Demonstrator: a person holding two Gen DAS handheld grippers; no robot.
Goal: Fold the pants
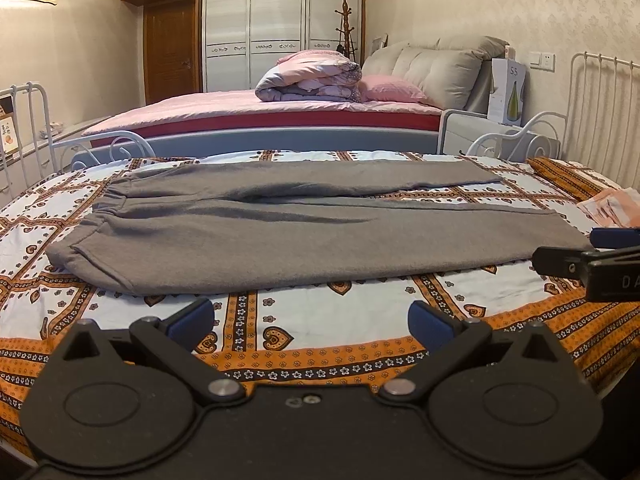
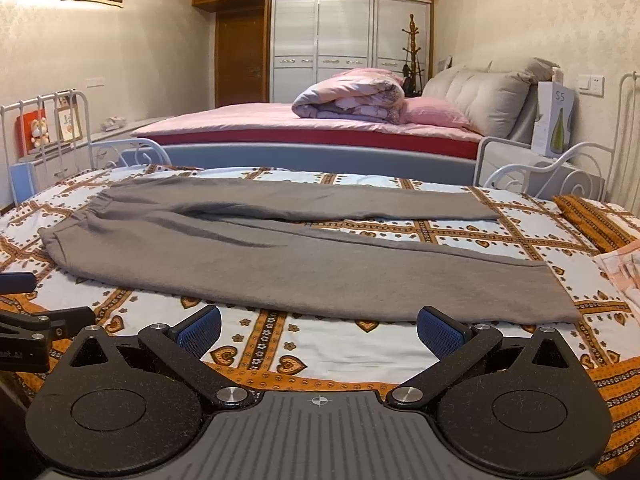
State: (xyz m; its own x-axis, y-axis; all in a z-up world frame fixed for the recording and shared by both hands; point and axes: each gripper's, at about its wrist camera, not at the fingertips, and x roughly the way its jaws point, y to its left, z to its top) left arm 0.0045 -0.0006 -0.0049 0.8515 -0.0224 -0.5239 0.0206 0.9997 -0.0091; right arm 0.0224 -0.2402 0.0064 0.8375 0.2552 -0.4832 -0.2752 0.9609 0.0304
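Left wrist view first. Left gripper (image 1: pixel 311 322) sat wide open, blue pads (image 1: pixel 192 318) spread far apart, nothing between them, nothing touched. Hovered over the patterned orange-and-white bedspread (image 1: pixel 280 320), just short of the near hem side of the grey pants (image 1: pixel 280 236). Pants lay flat and spread out across the bedspread, elastic waistband to the left, both legs running off to the right, near leg a bit closer to the camera and far leg angled away with a strip of bedspread showing between them. Right gripper (image 1: pixel 568 250) poked in from the right edge near the cuff of the near leg, one blue pad and a black finger visible; looked parted, but couldn't say for sure whether it touched the cloth. Pink bed (image 1: pixel 260 110) with a rolled quilt (image 1: pixel 310 78) behind.

Right wrist view next. Right gripper (image 2: pixel 319 330) also wide open, blue pads (image 2: pixel 440 330) well apart, empty, gripping nothing. Floated above the bedspread (image 2: pixel 320 344) just beside the near edge of the pants (image 2: pixel 300 264), not on them. Same layout: waistband left, cuffs right, fully unfolded. Left gripper (image 2: pixel 24 304) peeked in at the left edge, near the waistband end, apart from the fabric. Folded pinkish cloth (image 2: pixel 624 272) sat at the far right of the bedspread.
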